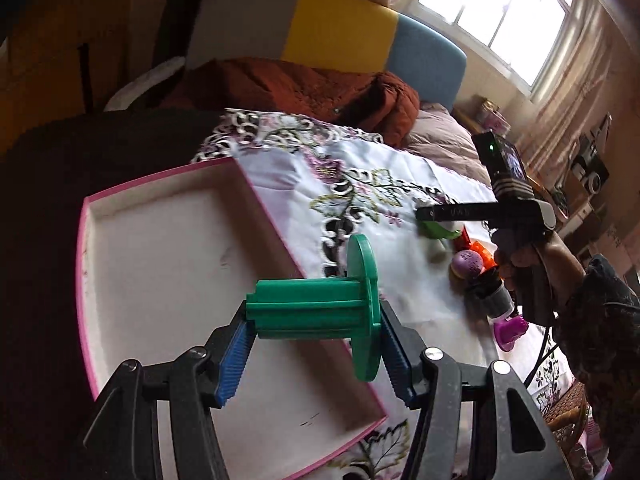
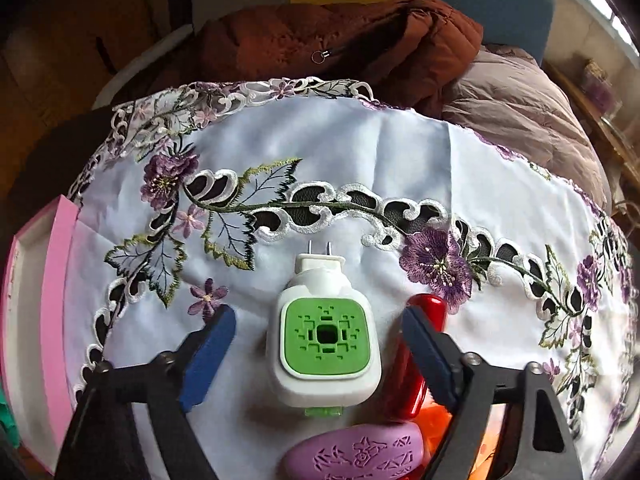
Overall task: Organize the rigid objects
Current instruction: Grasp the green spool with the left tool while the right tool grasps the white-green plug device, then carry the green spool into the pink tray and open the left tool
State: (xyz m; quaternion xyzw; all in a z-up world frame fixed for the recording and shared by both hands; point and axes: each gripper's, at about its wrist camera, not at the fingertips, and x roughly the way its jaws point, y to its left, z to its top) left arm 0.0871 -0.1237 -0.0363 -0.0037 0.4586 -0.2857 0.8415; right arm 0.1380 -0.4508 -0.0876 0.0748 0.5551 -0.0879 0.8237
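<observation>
A home bedroom: padded headboard (image 1: 420,52), quilt (image 1: 440,136), curtained window (image 1: 500,12), embroidered tablecloth (image 2: 360,152).

no legible txt, labels, nos.

The pink box (image 1: 168,264) lies open upward with a bare white floor, so there is free room inside it; only its low walls stand in the way. Between the box and the cluster of small things, the embroidered cloth (image 2: 400,152) is bare and wide. The white and green plug-in device (image 2: 324,344) has a gap on its left side; on its right the red object (image 2: 428,312) crowds close, and the purple oval case (image 2: 356,456) blocks the near side.
</observation>
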